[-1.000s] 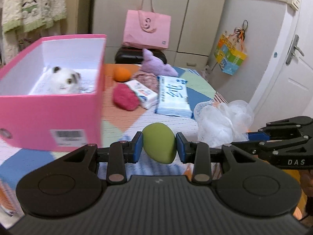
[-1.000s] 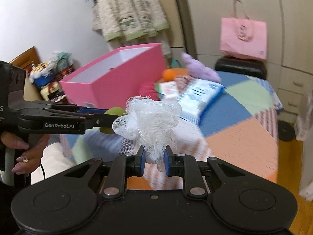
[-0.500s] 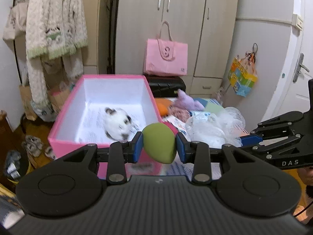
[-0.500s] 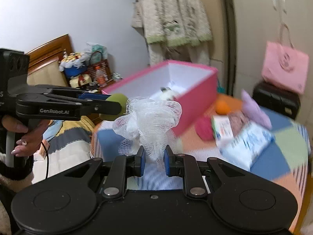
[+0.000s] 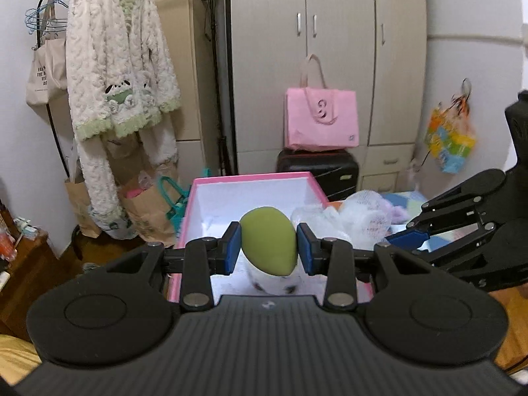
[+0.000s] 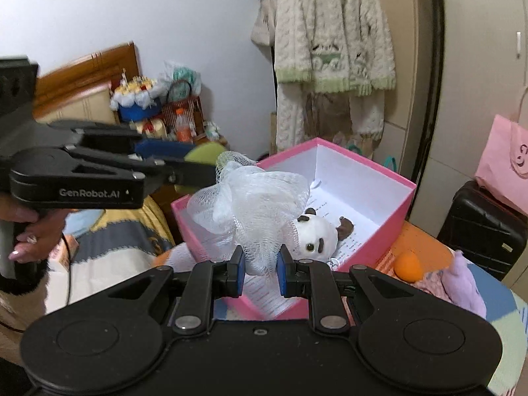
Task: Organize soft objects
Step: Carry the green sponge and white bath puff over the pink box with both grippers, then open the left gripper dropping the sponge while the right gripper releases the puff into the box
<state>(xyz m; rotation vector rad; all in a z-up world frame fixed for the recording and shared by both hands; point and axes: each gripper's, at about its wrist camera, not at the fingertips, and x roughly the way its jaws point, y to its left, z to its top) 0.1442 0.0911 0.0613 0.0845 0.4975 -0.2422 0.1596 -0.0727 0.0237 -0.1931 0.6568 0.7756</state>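
Centre of the left wrist view: left gripper clenched on a green egg-shaped sponge, blue pads pressing both its sides. Behind and below it, the open pink box with white inside, far rim at mid frame. A white plush toy peeks out blurred under the sponge, inside the box. Right of the sponge, the white mesh bath pouf, with the right gripper's black linkage coming in from the right edge. Upper centre: pink tote bag on a black suitcase, wardrobe behind. Upper left: fluffy white robe hanging on a rack.

Lower centre of the right wrist view: right gripper grasping the pouf by its lower bunch, the mesh puffing up above the pads. Pouf hangs over the near left corner of the box. Plush toy, white with dark ears, lies on printed paper on the box floor, just right of the pouf. Left gripper enters from the left edge, sponge at its tip, touching or just beside the pouf's top, cannot tell which. A hand holds its grip at far left. Lower right: orange ball and purple plush on the patchwork cover, outside the box.
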